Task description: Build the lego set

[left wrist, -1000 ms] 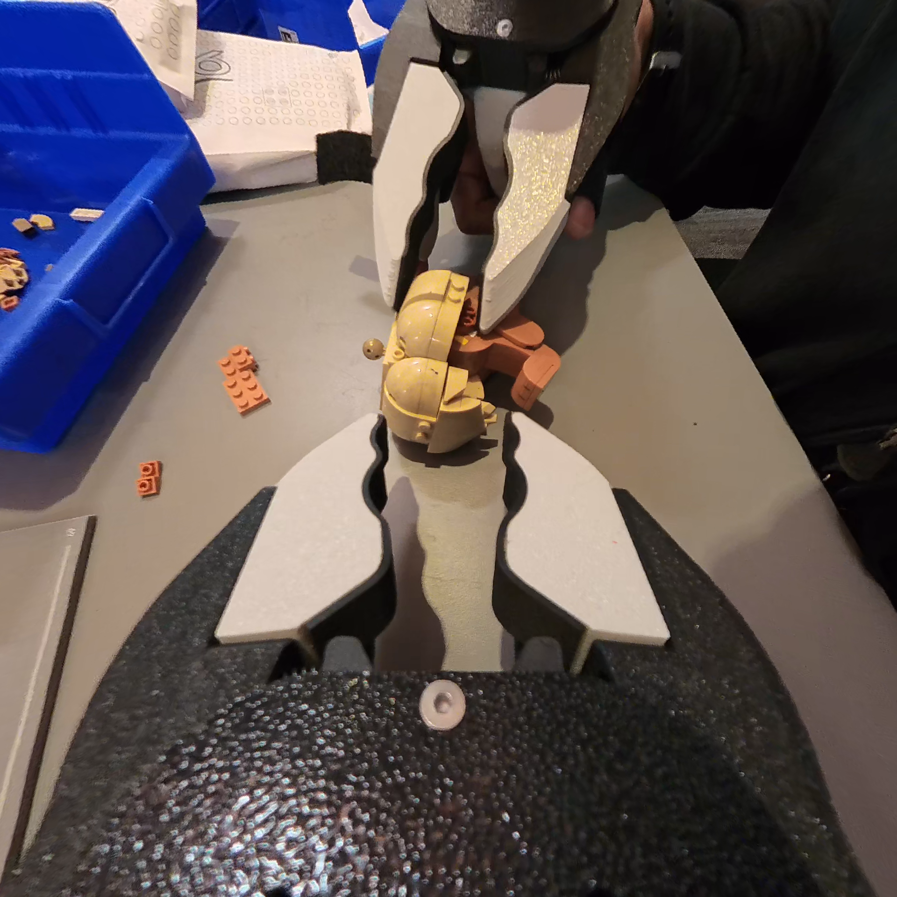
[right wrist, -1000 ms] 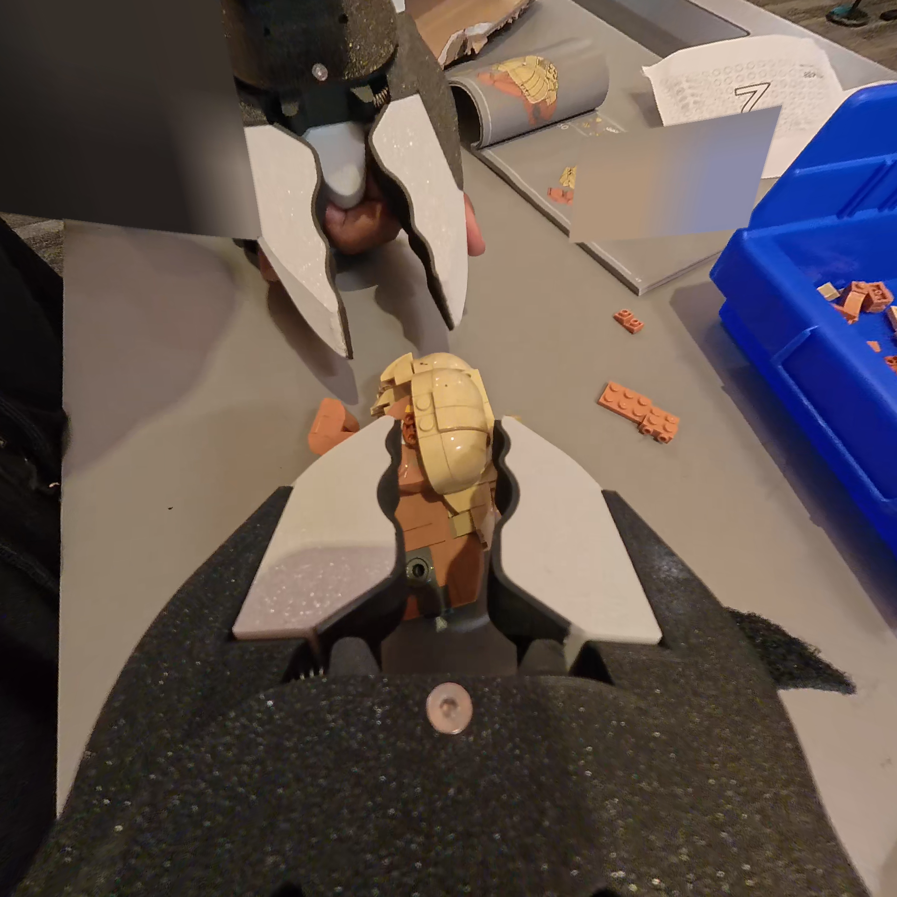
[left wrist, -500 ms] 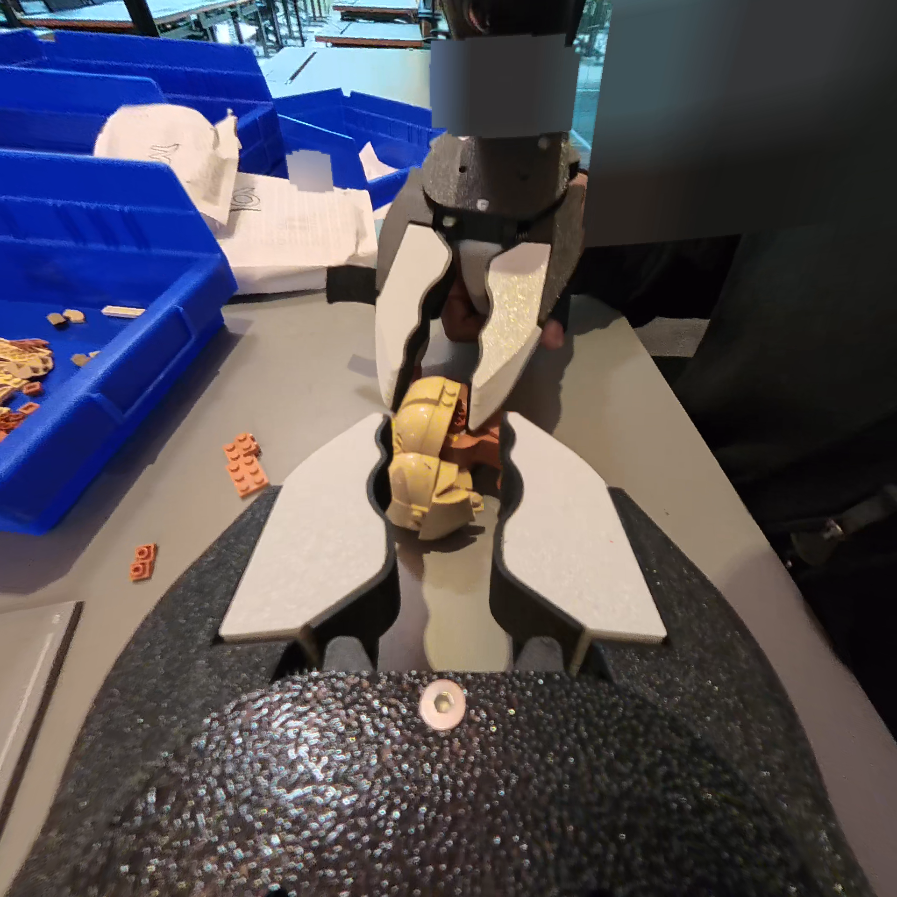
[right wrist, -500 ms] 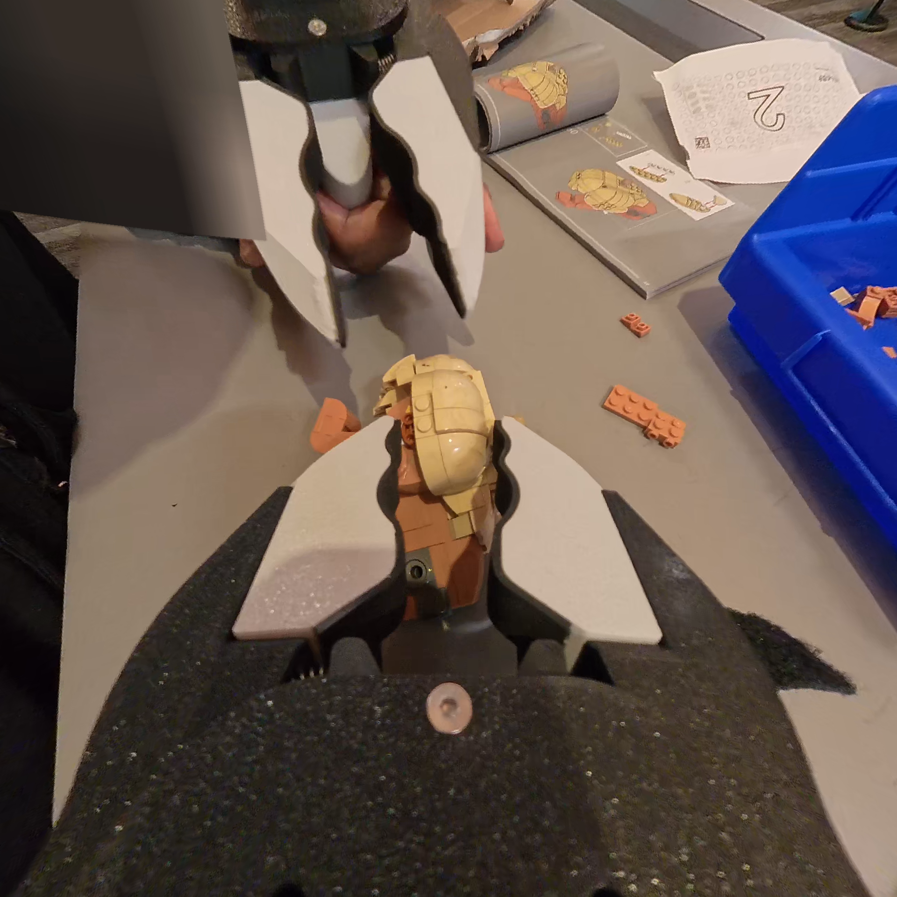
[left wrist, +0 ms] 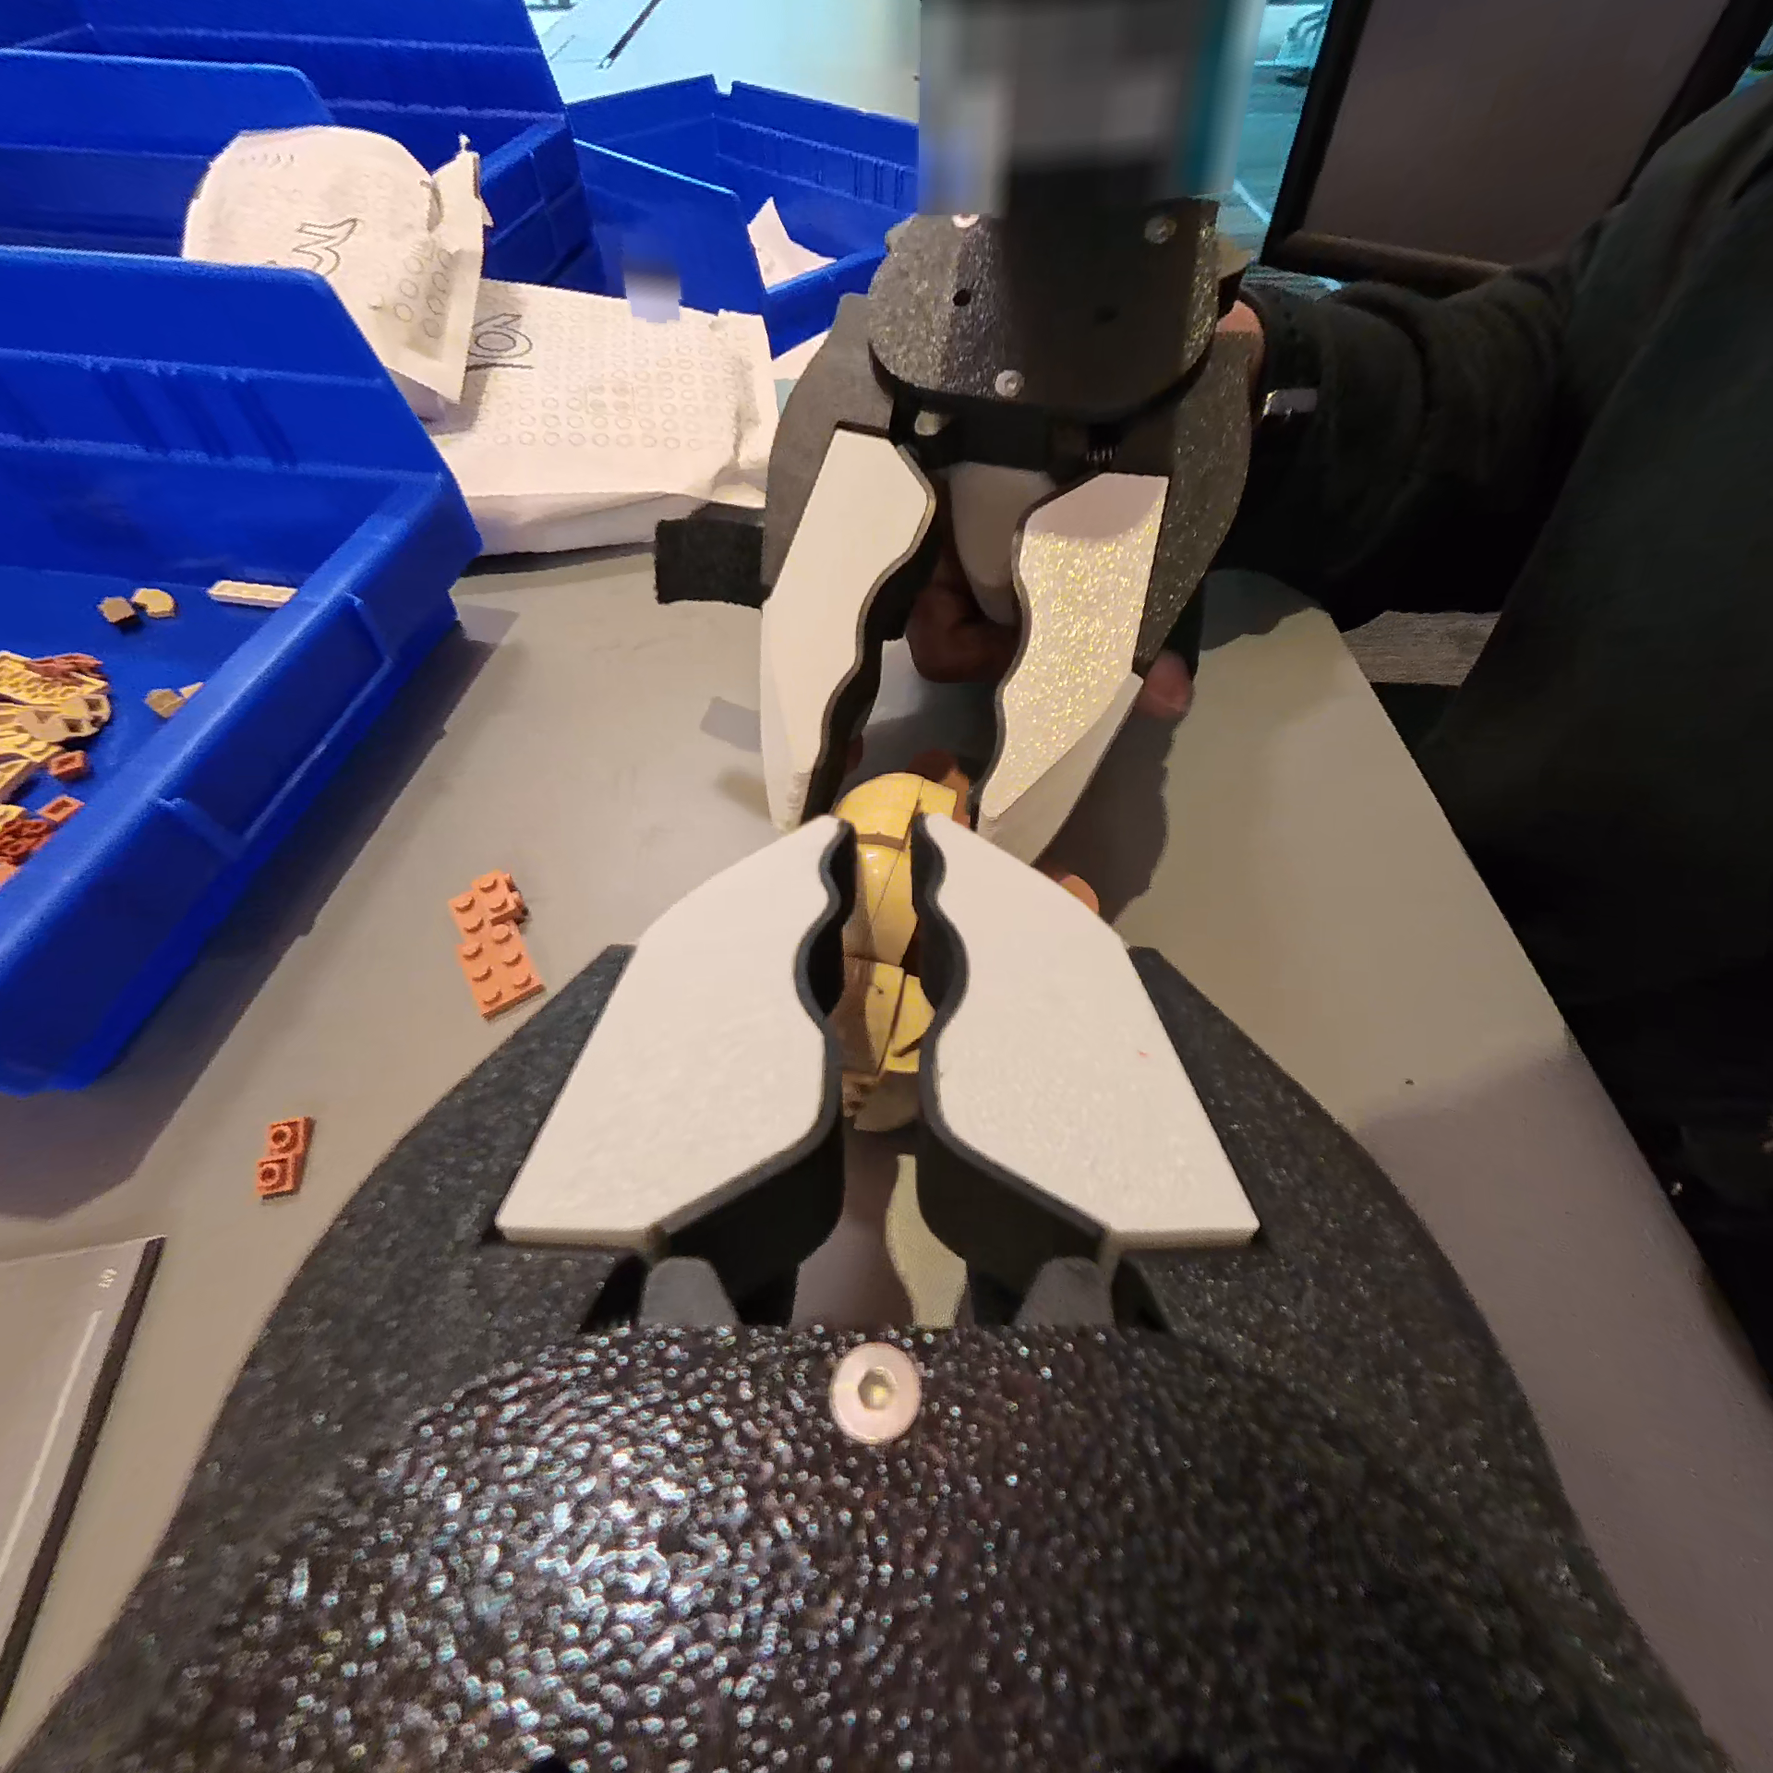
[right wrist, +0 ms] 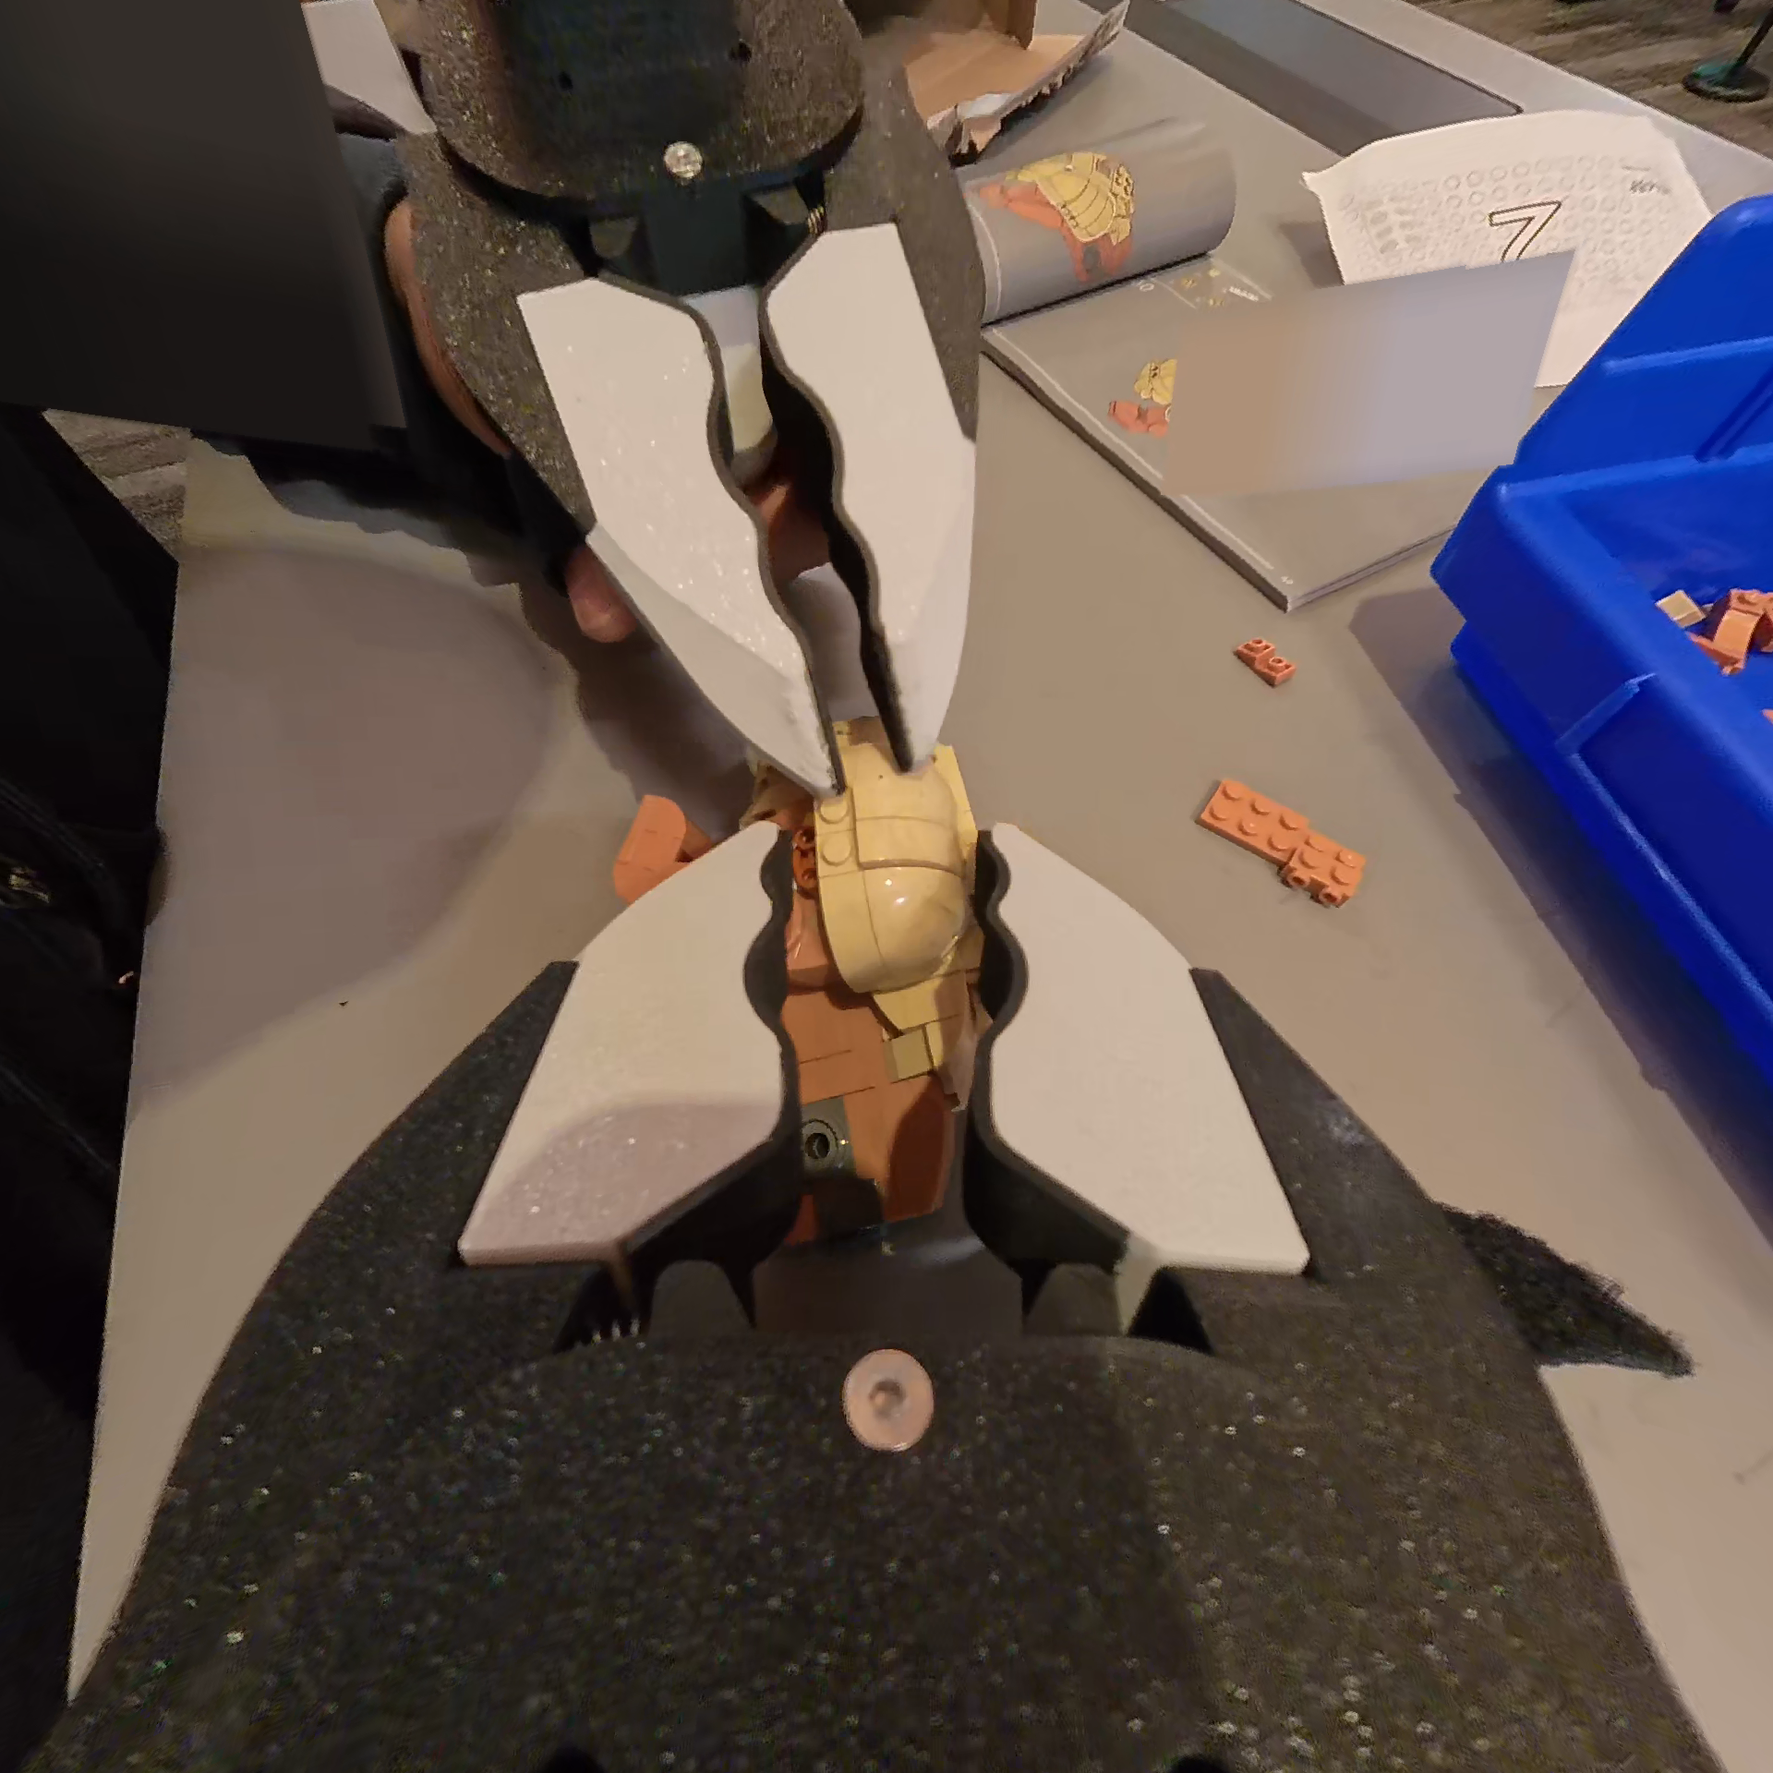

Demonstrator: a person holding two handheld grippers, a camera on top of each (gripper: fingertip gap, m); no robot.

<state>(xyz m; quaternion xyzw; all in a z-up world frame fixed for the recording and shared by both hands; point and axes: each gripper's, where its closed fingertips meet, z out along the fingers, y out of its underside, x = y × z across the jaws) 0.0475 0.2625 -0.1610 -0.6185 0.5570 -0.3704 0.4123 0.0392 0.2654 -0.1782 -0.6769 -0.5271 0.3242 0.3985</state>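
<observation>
The lego model, tan domed shells on a brown body (right wrist: 887,921), lies along my right gripper (right wrist: 878,844), which is shut on its brown body. My left gripper (left wrist: 881,835) comes from the opposite side and is shut on the model's tan front end (left wrist: 878,921), its jaws only a narrow gap apart. In the right wrist view the left gripper (right wrist: 868,768) has its tips on the tan top. In the left wrist view the right gripper (left wrist: 897,806) stands just behind the model. A brown curved part (right wrist: 657,844) shows beside the model.
An orange plate (left wrist: 494,945) and a small orange piece (left wrist: 284,1156) lie on the grey table beside a blue bin (left wrist: 221,815) of loose parts. White paper bags (left wrist: 595,413) sit behind. An open instruction booklet (right wrist: 1199,537) lies beyond the orange plate (right wrist: 1281,844). My left and right fingertips are right by each other. My right tips are roughly 9 cm from the orange plate (left wrist: 494,945). Seen from the right wrist view (right wrist: 1271,830) as well.
My left gripper has moved forward over the model and closed from wide open onto its tan end. The right gripper has kept its hold on the model.
</observation>
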